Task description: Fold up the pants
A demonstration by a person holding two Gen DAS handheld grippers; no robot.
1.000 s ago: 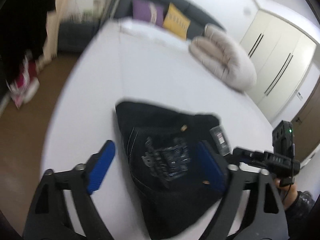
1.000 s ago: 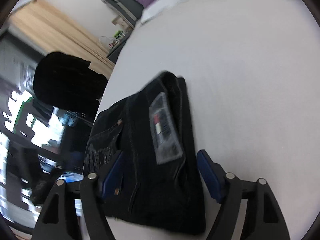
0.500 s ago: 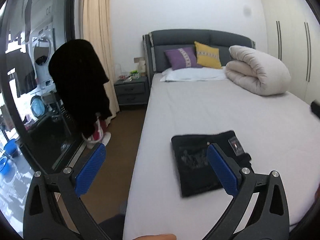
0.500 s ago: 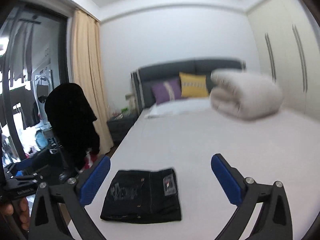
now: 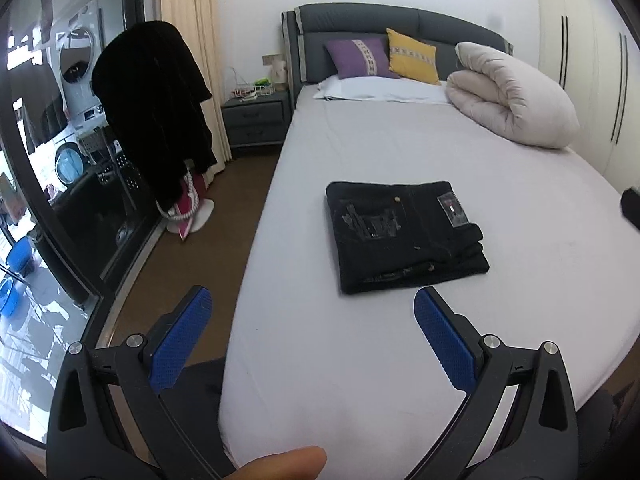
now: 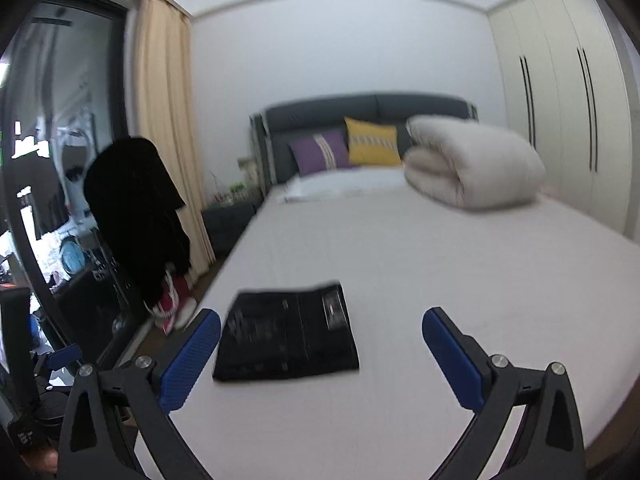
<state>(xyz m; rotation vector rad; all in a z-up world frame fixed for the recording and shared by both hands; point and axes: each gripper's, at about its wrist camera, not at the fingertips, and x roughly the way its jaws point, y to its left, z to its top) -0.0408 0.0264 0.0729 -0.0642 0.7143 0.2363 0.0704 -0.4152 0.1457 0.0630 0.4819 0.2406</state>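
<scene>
- Left wrist view: the black pants (image 5: 404, 236) lie folded into a flat, roughly rectangular bundle on the bed (image 5: 380, 360), a little right of the frame's centre and nearer the bed's left edge.
- The bundle's long axis runs across the frame, slightly tilted so that its right end sits lower; a pale label patch (image 5: 453, 210) shows on its upper right part and a small metal button (image 5: 397, 199) near its top edge.
- Right wrist view: the same pants (image 6: 286, 338) appear blurred at lower centre, long side across the frame, label patch toward the upper right.
- The left gripper (image 5: 310, 304) is held back from the pants, above the near part of the bed and angled downward; its blue pads stand wide apart with nothing between them, the left pad over the floor beside the bed, and the jaws have just been opening.
- A fingertip (image 5: 280, 464) shows at the bottom edge of the left wrist view.
- The right gripper (image 6: 320, 322) is likewise clear of the pants, its jaws wide apart and empty, having just been opening; the pants lie beyond them, toward the left pad.
- The bed has a pale sheet and a dark grey headboard (image 5: 392, 36), with a purple cushion (image 5: 360, 58), a yellow cushion (image 5: 412, 56) and a rolled cream duvet (image 5: 512, 96) at upper right.
- A dark garment (image 5: 154, 112) hangs at the left, by a beige curtain (image 5: 188, 40); a nightstand (image 5: 256, 120) stands beside the bed, and white wardrobe doors (image 6: 560, 120) fill the right.
</scene>
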